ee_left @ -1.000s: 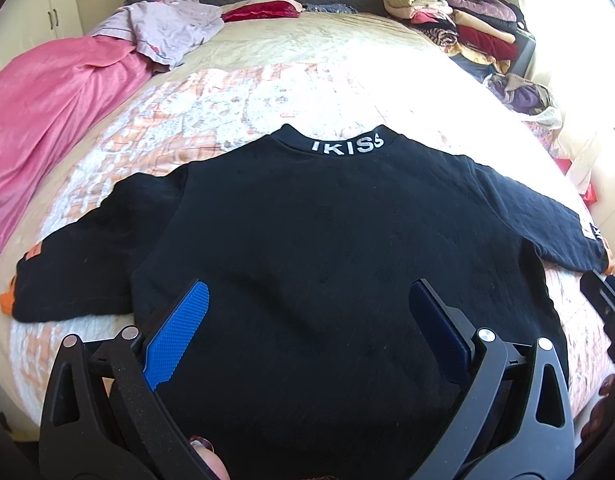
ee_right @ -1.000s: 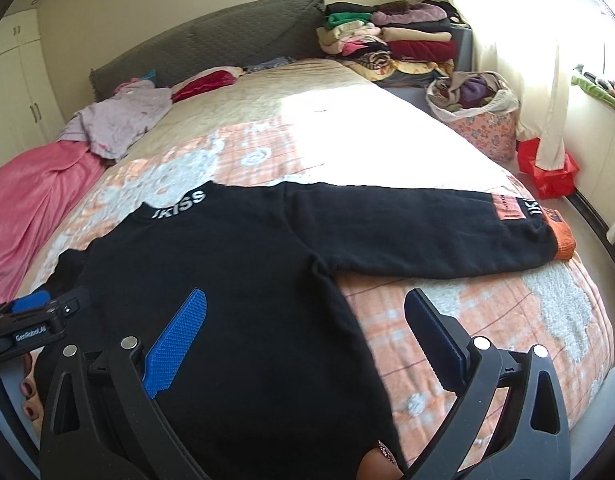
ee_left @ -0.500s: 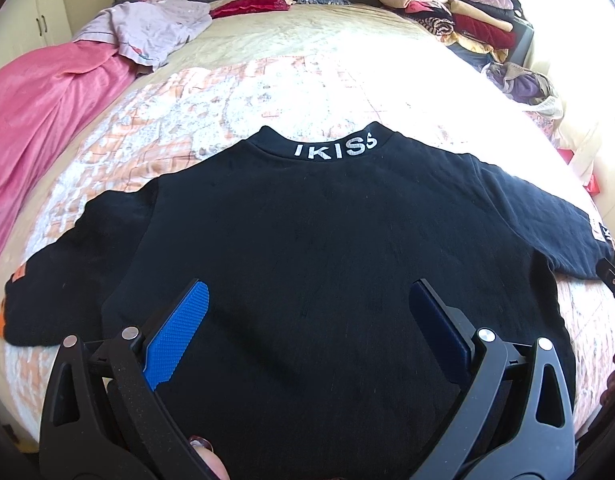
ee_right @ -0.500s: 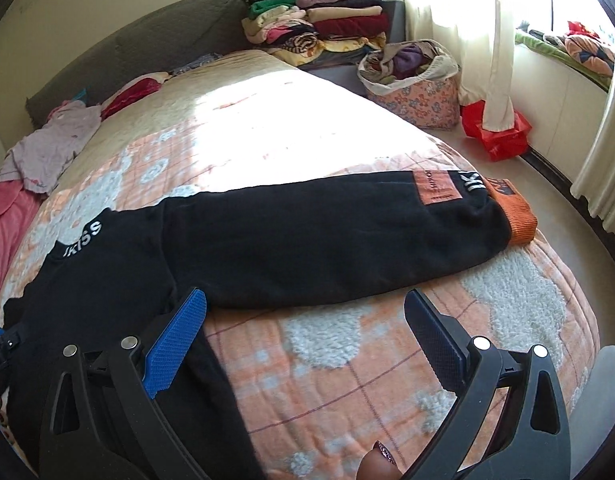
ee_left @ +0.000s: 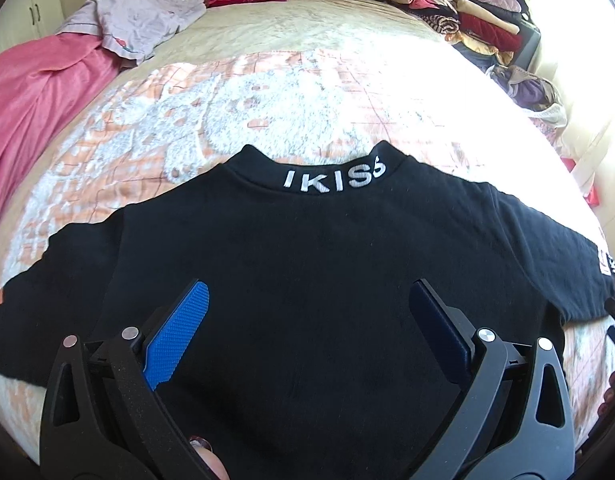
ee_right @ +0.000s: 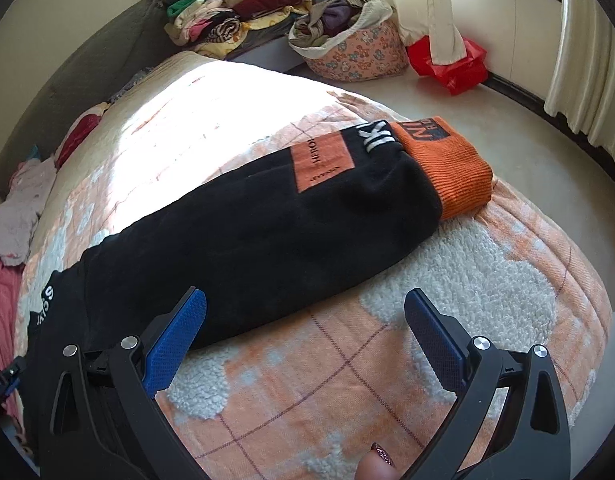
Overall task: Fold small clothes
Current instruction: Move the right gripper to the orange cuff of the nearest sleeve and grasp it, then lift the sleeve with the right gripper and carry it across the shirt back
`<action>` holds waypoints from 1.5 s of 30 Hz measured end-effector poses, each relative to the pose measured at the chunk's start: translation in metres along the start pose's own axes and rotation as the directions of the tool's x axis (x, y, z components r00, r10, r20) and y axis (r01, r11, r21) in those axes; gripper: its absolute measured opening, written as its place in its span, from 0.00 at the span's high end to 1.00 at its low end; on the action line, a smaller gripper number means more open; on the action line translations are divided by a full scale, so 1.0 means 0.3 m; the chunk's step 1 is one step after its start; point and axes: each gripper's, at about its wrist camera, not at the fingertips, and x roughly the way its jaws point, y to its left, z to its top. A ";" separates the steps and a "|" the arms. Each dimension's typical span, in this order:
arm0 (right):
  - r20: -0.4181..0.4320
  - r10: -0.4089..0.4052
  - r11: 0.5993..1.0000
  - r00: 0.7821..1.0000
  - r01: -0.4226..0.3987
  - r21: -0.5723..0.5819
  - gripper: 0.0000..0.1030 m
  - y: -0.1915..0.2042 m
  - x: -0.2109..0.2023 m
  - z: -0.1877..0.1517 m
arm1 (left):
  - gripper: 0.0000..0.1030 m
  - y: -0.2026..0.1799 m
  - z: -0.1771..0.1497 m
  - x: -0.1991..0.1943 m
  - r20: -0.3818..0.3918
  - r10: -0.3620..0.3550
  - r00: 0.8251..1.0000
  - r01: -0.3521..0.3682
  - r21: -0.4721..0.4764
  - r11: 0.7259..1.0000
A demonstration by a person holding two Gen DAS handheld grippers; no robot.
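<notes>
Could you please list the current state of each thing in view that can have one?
black sweatshirt: spread flat on the bed, back up, unfolded.
right sleeve: stretched out straight, orange cuff near the bed's edge.
left tongs: open, holding nothing, above the sweatshirt's body.
right tongs: open, holding nothing, close to the right sleeve.
laundry basket: full of loose clothes.
stacked clothes: folded, piled.

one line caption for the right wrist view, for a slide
Open right gripper above the black sweatshirt's sleeve, orange ribbed cuff lying at the bed's edge.
</notes>
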 end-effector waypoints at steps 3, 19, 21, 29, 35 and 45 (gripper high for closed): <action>-0.008 0.025 0.999 1.000 -0.024 0.048 0.04 -0.047 0.026 0.031 | 0.09 0.006 0.007 0.027 -0.012 -0.022 1.000 0.022 -0.010 1.000; 0.126 0.107 0.971 0.986 -0.131 0.198 0.68 -0.147 0.078 0.173 | 0.09 0.103 -0.039 0.038 0.018 -0.063 0.998 0.064 -0.051 0.997; 0.142 0.142 0.971 0.980 -0.166 0.173 0.80 -0.133 0.062 0.173 | 0.09 0.109 -0.042 0.035 0.019 -0.071 0.997 0.072 -0.055 0.996; 0.191 0.251 0.964 0.949 -0.263 0.040 0.84 0.024 -0.057 0.182 | 0.09 0.121 -0.044 0.000 0.035 -0.101 0.994 0.103 -0.059 0.993; 0.187 0.351 0.936 0.917 -0.348 -0.048 0.85 0.174 -0.149 0.177 | 0.09 0.148 -0.034 -0.039 0.062 -0.116 0.991 0.121 -0.073 0.990; 0.136 0.465 0.877 0.875 -0.434 -0.207 0.85 0.460 -0.249 0.107 | 0.09 0.219 -0.017 -0.096 0.097 -0.103 0.990 0.112 -0.096 0.989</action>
